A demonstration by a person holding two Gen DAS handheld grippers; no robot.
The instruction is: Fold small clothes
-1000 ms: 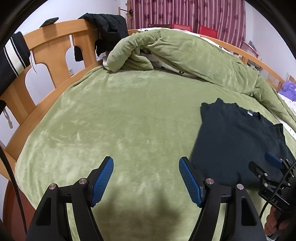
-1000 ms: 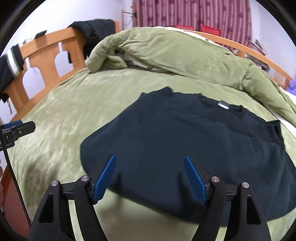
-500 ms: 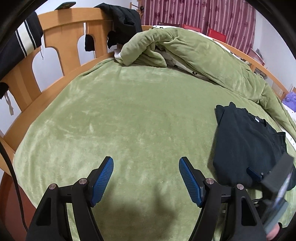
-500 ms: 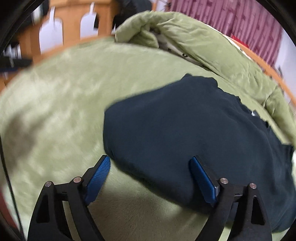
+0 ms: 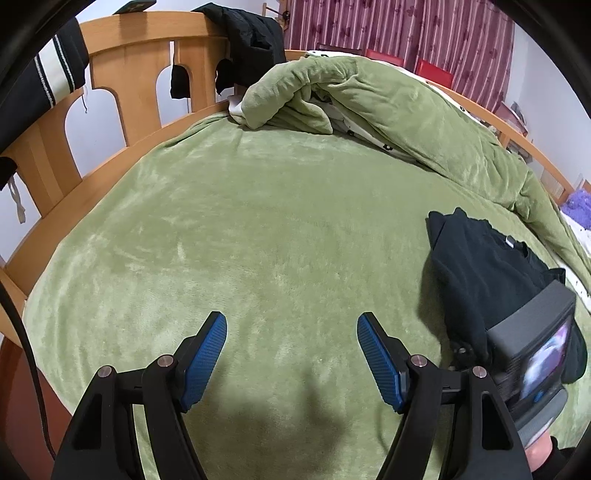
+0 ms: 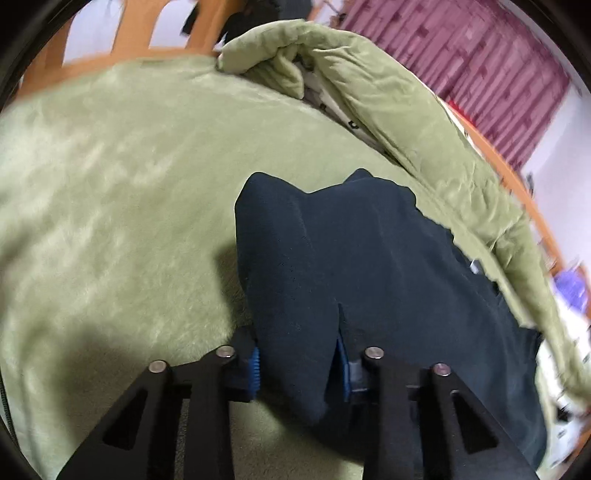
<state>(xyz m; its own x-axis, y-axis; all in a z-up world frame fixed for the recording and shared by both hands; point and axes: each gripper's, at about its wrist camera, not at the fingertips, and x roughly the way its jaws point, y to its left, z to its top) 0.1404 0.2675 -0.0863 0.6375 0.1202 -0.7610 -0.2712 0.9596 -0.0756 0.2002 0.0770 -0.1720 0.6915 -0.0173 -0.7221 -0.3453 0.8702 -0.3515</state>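
Note:
A dark navy shirt (image 6: 369, 266) lies on the green blanket (image 5: 258, 240), its near left edge lifted and bunched. My right gripper (image 6: 299, 365) is closing on that edge, and the fabric fills the gap between its blue pads, which press on it. In the left wrist view the shirt (image 5: 480, 273) is at the right, and the right gripper's camera body (image 5: 532, 350) covers its near part. My left gripper (image 5: 291, 347) hovers open over bare blanket to the left of the shirt, with nothing between its fingers.
A rolled green duvet (image 5: 369, 96) runs along the far and right side of the bed. The wooden headboard (image 5: 122, 74) at the left carries a black garment (image 5: 251, 33) and a striped one (image 5: 48, 81). Dark red curtains (image 5: 406, 33) hang behind.
The right gripper dropped to the shirt's near left edge and went from wide open to closed on it; the fabric has bunched up and drawn rightward. The left gripper slid slightly and stayed open.

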